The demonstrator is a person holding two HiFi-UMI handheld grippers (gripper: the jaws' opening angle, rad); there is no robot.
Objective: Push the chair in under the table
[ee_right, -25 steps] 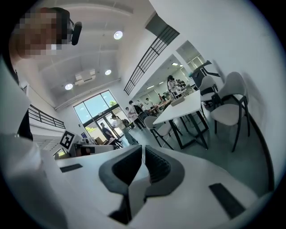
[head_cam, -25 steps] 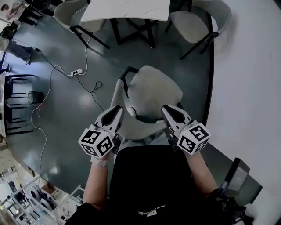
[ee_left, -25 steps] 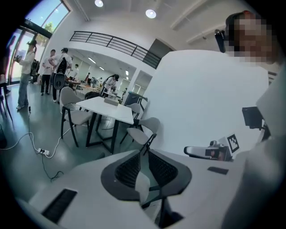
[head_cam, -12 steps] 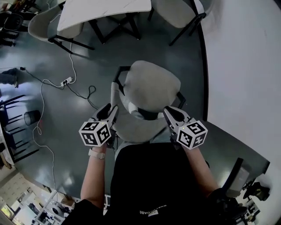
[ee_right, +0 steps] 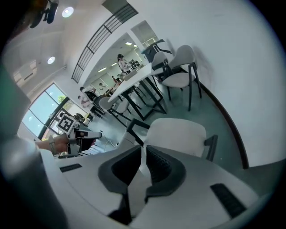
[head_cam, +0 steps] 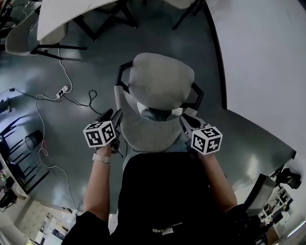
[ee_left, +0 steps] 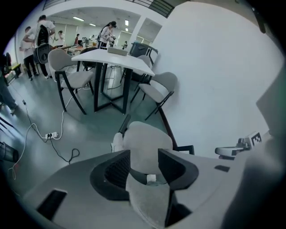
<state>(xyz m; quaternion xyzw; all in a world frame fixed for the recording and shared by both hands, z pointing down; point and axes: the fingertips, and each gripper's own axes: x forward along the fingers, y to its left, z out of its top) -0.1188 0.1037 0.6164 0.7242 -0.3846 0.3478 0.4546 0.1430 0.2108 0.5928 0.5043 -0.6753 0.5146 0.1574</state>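
Observation:
A grey chair stands away from the white table [head_cam: 67,14], its seat [head_cam: 162,79] toward the table and its backrest [head_cam: 148,134] toward me. My left gripper [head_cam: 113,116] is at the backrest's left end. Its jaws have just been opening and stand apart, and in the left gripper view [ee_left: 144,163] the backrest's edge [ee_left: 147,201] lies in the gap, unpressed. My right gripper [head_cam: 185,119] is at the right end, shut; a pale strip of backrest [ee_right: 136,192] shows through the slit. I cannot tell if it touches.
A cable and power strip [head_cam: 62,89] lie on the dark floor left of the chair. Another chair [head_cam: 28,31] stands by the table. A white wall [head_cam: 263,57] runs along the right. People [ee_left: 42,31] stand far behind the table.
Both grippers have come down from above the chair to the two ends of its backrest. The left jaws have spread apart. The table has slid toward the picture's top left.

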